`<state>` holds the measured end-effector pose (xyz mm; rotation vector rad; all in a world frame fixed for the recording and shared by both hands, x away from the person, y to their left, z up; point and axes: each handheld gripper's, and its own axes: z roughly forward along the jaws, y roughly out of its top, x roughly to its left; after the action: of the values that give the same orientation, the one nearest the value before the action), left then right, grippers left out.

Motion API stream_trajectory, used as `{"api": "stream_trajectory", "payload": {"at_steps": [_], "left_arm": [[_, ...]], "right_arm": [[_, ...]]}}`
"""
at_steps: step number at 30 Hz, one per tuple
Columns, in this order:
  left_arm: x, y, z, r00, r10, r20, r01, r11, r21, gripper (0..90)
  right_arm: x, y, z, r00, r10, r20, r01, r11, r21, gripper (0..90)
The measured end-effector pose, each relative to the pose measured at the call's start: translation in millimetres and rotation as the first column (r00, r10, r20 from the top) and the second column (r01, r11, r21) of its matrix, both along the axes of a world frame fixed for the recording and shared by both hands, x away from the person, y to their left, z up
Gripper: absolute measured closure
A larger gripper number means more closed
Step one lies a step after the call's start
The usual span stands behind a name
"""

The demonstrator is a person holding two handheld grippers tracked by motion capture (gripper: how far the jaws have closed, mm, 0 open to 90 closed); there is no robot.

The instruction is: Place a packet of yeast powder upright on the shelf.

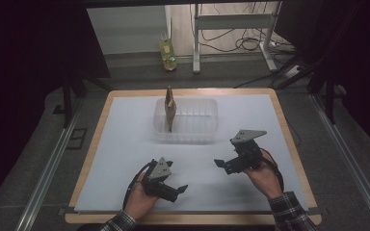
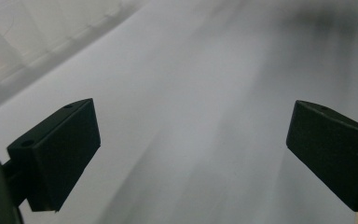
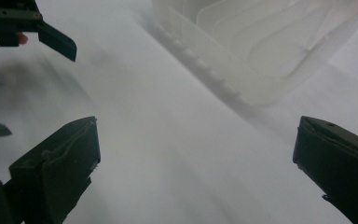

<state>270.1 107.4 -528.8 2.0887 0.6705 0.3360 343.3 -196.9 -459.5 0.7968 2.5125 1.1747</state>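
A clear plastic tub (image 1: 192,126) with ribbed walls sits on the white sheet at the middle of the table. A thin brown flat item (image 1: 170,109) stands on edge at its left end. My left gripper (image 1: 176,179) is held low near the front edge, open, its jaws wide apart over bare sheet (image 2: 193,121). To the right of it my right gripper (image 1: 224,162) is also open, with nothing between its jaws (image 3: 196,135). In the right gripper view the tub (image 3: 261,51) lies ahead on the right and the left gripper (image 3: 28,23) is at the top left.
The white sheet (image 1: 125,144) covers a wooden table top (image 1: 94,144). Beyond the table a yellow-green bottle (image 1: 167,52) stands on the floor, next to a white metal frame (image 1: 231,21) and cables. Dark rails run along both sides.
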Motion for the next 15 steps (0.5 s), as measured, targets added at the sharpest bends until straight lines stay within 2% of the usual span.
{"api": "stream_trajectory", "payload": {"at_steps": [7, 12, 15], "left_arm": [[0.0, -0.4, -0.5, 1.0000, -0.005, -0.004, 0.005, 1.0000, 0.006, 2.7], [-0.2, -1.2, -1.2, 0.9999, -0.008, -0.006, 0.008, 0.9999, 0.011, 2.7], [0.2, -1.1, -1.8, 0.9999, -0.009, -0.007, 0.009, 0.9998, 0.017, 2.7]], "right_arm": [[-10.2, -17.1, -9.5, 0.9998, -0.012, 0.014, 0.012, 0.9999, -0.006, 0.8], [-18.2, -31.2, -19.3, 0.9989, -0.041, 0.022, 0.042, 0.9987, -0.030, 0.7], [-22.6, -40.2, -27.2, 0.9987, -0.051, 0.007, 0.051, 0.9975, -0.049, 0.7]]}}
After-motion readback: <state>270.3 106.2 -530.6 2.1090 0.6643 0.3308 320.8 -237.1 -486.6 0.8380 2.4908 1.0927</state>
